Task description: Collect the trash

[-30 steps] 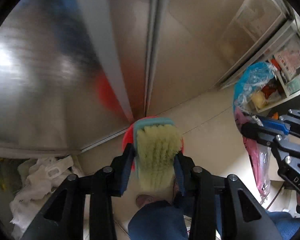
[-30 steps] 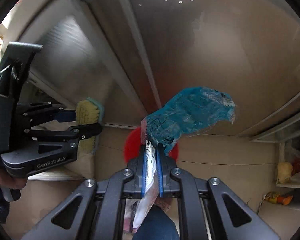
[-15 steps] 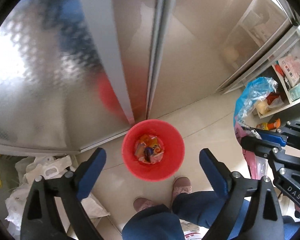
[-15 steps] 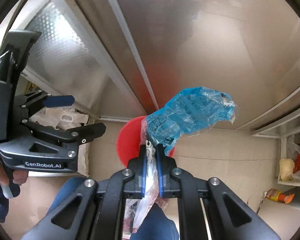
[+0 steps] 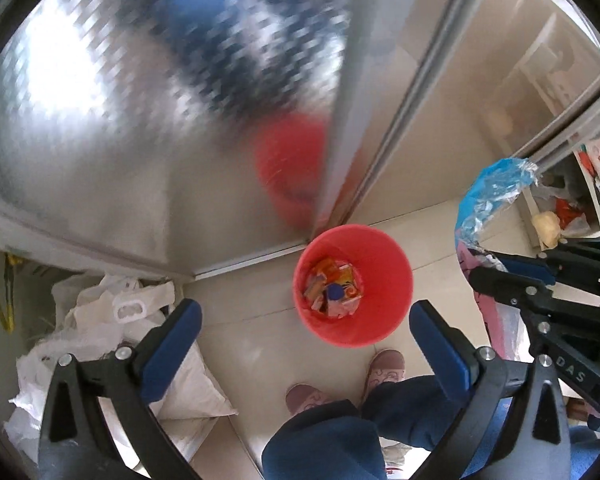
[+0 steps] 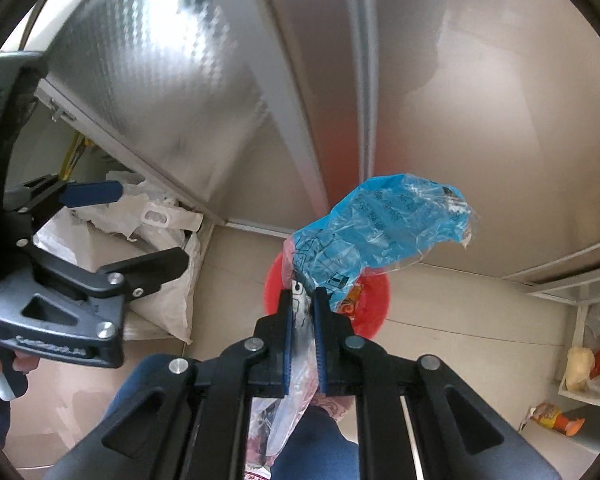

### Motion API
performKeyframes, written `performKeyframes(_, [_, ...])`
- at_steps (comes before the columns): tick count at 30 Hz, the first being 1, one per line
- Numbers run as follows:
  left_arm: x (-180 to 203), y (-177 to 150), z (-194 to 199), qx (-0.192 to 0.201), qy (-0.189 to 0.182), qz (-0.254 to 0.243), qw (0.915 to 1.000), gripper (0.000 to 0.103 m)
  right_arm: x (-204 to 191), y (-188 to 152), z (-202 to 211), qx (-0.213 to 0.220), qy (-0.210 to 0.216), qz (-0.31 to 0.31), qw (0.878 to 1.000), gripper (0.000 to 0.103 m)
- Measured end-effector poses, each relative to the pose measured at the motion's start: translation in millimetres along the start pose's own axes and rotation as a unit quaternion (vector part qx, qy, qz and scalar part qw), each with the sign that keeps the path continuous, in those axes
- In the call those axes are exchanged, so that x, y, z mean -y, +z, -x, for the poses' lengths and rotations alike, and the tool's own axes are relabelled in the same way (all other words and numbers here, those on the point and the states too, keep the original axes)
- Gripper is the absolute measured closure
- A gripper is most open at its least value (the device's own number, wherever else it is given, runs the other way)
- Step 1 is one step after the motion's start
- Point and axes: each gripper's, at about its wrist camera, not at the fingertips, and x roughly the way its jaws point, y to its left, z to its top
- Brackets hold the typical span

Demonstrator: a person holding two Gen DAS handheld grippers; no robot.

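Observation:
A red trash bin (image 5: 354,284) stands on the tiled floor by a metal door, with colourful wrappers inside. It also shows in the right wrist view (image 6: 374,300), partly behind the bag. My left gripper (image 5: 304,328) is open and empty above the bin. My right gripper (image 6: 302,302) is shut on a blue and clear plastic bag (image 6: 384,228), held above the bin. That bag also shows in the left wrist view (image 5: 488,196), with the right gripper (image 5: 476,268) to the right of the bin.
Metal doors (image 5: 140,120) rise behind the bin. White plastic bags (image 5: 112,320) lie on the floor at the left. A shelf (image 5: 560,216) with packets stands at the right. The person's legs and shoes (image 5: 384,368) are just in front of the bin.
My left gripper opened and let go of the yellow and blue sponge, which is no longer in view. It then shifted so the bin sits more to the right. The right gripper kept hold of the bag.

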Motion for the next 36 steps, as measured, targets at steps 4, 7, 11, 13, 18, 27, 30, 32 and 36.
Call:
performKeyframes(4, [-14, -10, -5, -0.002, 0.007, 0.008, 0.9999, 0.000, -12, 3, -6, -0.012, -0.010, 0.009, 1.000, 0.087])
performKeyframes(7, [-24, -18, -10, -0.009, 0.010, 0.016, 0.9998, 0.000, -23, 4, -16, -0.021, -0.043, 0.018, 0.999, 0.057])
performKeyframes(11, [-33, -27, -6, -0.009, 0.012, 0.020, 0.9997, 0.000, -29, 1, -19, -0.033, -0.044, 0.010, 0.998, 0.041])
performKeyframes(13, [-35, -29, 1, -0.008, 0.013, 0.020, 0.9997, 0.000, -32, -1, -10, -0.025, -0.057, 0.010, 0.998, 0.033])
performKeyframes(18, [-37, -31, 32, -0.006, 0.010, 0.017, 0.9998, 0.000, -38, 2, 12, -0.019, -0.044, -0.008, 0.999, 0.027])
performKeyframes(27, [-40, -16, 146, 0.014, 0.006, 0.030, 0.9994, 0.000, -79, 19, 98, 0.005, -0.047, -0.006, 0.999, 0.026])
performKeyframes(30, [-39, -7, 189, 0.024, 0.015, 0.031, 0.9991, 0.000, -90, 30, 134, 0.017, -0.040, -0.003, 0.999, 0.024])
performKeyframes(32, [-40, -1, 214, 0.035, 0.021, 0.034, 0.9986, 0.000, -96, 38, 158, 0.030, -0.036, 0.005, 0.999, 0.022])
performKeyframes(36, [-41, 12, 258, 0.058, 0.037, 0.047, 0.9965, 0.000, -108, 55, 197, 0.063, -0.035, 0.032, 0.997, 0.018])
